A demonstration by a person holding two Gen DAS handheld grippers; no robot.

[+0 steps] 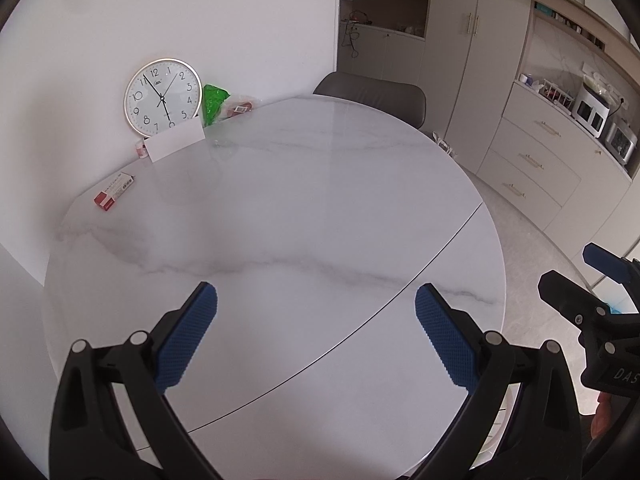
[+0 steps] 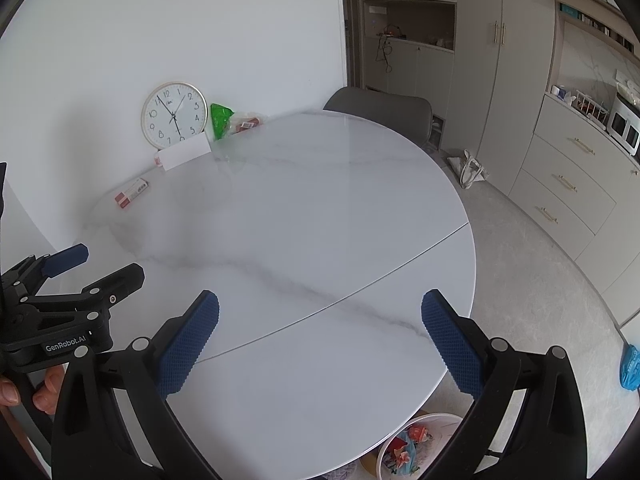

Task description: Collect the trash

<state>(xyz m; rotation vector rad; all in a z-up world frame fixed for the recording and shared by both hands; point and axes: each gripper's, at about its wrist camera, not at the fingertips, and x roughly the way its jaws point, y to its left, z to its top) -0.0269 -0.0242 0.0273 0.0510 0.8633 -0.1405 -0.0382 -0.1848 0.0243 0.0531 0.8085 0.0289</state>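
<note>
Both the left gripper (image 1: 316,308) and right gripper (image 2: 320,316) hang wide open, holding nothing. The red box (image 1: 114,191) lies far left on the table (image 1: 320,200), nearer the left gripper, its long axis slanting away rightward.

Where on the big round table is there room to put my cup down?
The table is bare across its middle and near side, from the thin seam to the near edge. The far left rim is crowded: clock, white card, green wrapper, clear packet and small red box.
</note>
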